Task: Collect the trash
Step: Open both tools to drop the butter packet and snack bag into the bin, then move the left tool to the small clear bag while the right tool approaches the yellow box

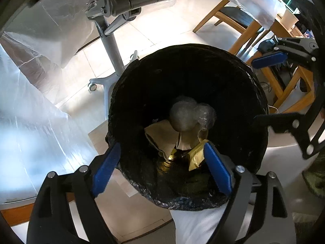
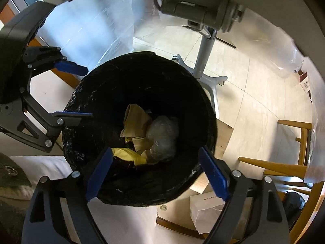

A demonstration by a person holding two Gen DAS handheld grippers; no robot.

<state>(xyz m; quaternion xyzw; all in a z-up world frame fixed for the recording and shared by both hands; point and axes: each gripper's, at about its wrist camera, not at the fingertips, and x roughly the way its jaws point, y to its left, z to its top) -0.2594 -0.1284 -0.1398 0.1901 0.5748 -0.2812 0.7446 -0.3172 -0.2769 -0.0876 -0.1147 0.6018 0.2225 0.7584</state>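
The left tongs (image 1: 160, 168) and right tongs (image 2: 154, 172) both hang wide open over the bin (image 1: 258, 142), holding nothing. Down in the bin, lined with a black bag, lies the trash: one clear plastic ball (image 1: 189, 116), brown paper (image 1: 160, 136) and one gold wrapper (image 1: 196, 158). The bin stands on the floor (image 1: 162, 24) near one chair (image 1: 233, 18).

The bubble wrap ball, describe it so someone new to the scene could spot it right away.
Look into the round bin lined with a black bag that both grippers point down at. At its bottom, the bubble wrap ball lies on brown paper and a yellow wrapper. It alone is grey, rounded and translucent.
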